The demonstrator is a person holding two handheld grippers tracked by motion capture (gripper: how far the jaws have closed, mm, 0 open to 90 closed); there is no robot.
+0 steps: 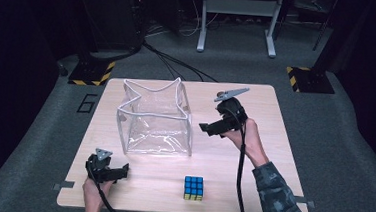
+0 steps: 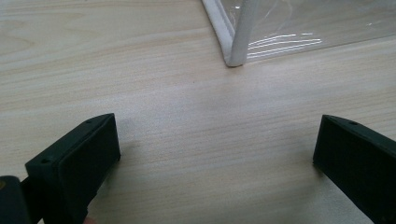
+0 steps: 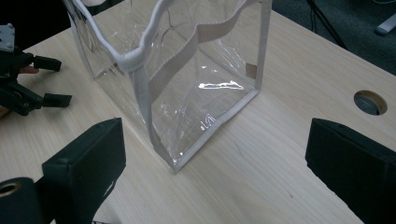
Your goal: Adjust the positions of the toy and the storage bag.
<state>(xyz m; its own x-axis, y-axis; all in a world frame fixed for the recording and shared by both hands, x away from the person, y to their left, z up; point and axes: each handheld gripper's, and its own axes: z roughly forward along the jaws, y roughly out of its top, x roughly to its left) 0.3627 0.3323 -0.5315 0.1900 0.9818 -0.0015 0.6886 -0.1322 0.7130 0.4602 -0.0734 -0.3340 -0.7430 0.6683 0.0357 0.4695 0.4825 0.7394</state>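
A clear plastic bag (image 1: 155, 118) with white trim stands upright and open-topped on the middle of the wooden table (image 1: 252, 155). A Rubik's cube (image 1: 194, 188) sits near the front edge. My left gripper (image 1: 124, 170) rests low at the front left, pointing right, open; in the left gripper view (image 2: 215, 158) bare wood lies between its jaws and the bag's bottom corner (image 2: 236, 51) is ahead. My right gripper (image 1: 205, 129) is held just right of the bag, pointing at it, open. In the right gripper view (image 3: 215, 163) the bag (image 3: 187, 84) stands close ahead, nothing between the jaws.
A round cable hole (image 3: 370, 102) is in the tabletop at the right gripper's right. The left gripper (image 3: 28, 84) shows beyond the bag. Around the table lie grey carpet, cables (image 1: 179, 65), two hazard-striped stand bases (image 1: 92, 72) and a white frame (image 1: 237, 19).
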